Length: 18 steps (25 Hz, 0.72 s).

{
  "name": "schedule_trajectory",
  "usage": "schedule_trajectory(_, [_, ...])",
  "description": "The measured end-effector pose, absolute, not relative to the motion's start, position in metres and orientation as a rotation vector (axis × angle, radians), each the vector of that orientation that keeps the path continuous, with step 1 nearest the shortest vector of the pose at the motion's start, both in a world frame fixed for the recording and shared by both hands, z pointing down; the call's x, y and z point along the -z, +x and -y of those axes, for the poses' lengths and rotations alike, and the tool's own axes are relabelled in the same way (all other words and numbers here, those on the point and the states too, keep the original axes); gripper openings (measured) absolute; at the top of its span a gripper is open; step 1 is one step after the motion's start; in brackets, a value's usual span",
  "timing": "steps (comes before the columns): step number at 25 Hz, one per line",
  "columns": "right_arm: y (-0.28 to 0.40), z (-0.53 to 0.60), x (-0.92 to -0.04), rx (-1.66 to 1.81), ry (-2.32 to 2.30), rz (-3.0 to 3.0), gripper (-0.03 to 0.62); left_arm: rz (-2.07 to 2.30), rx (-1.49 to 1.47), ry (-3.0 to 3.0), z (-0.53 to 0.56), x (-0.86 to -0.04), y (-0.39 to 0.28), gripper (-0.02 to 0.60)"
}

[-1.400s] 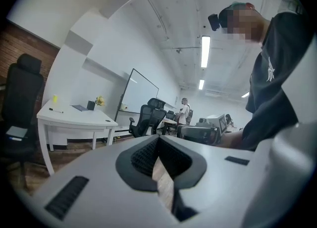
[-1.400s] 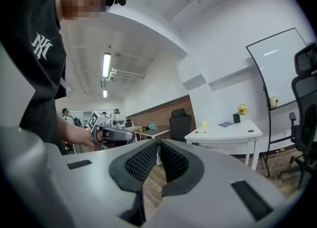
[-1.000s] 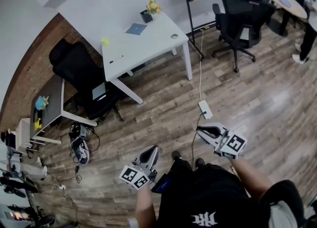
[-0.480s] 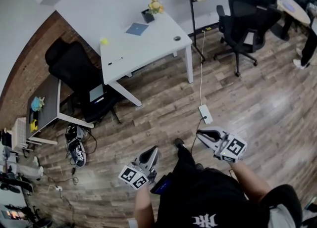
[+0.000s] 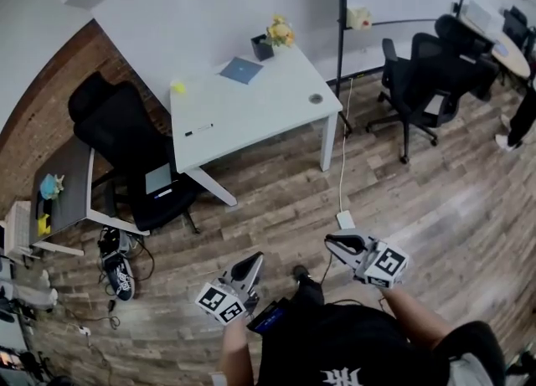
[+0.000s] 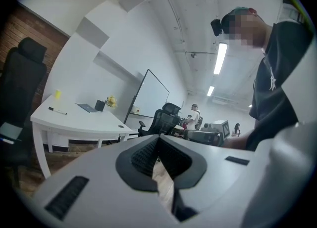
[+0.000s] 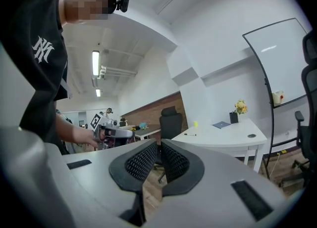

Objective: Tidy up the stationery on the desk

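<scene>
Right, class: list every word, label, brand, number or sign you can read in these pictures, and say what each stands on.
"NY": white interlocked letters, as best they read, on the person's black T-shirt.
The square black-and-white markers on the left gripper and right gripper: patterns, no letters.
The flat blue notebook on the white desk: anything printed is too small to read.
Nothing else legible.

Left gripper (image 5: 250,266): you hold it level, pads together, nothing between.
Right gripper (image 5: 336,244): you hold it level, jaws closed, nothing gripped.
</scene>
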State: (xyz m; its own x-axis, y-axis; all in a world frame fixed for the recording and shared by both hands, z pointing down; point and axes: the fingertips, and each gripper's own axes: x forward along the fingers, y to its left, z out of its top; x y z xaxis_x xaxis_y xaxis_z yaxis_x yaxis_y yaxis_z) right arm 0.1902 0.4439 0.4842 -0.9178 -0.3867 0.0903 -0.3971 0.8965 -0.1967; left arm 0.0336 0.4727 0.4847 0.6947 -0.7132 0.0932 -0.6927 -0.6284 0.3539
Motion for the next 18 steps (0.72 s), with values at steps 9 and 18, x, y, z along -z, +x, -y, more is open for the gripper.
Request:
schedule_trajectory(9, [0.131,-0.336,-0.467,-0.25,0.642,3.003,0.048,1.048,0.123,2.588,-0.359,-0.466,-0.02,-0.003])
schedule_trajectory(18, [0.121,-0.268,-0.465,-0.237,0.735,2.982,0.048,1.007,0.153,2.588,-0.302,-0.474,-0.038,-0.003])
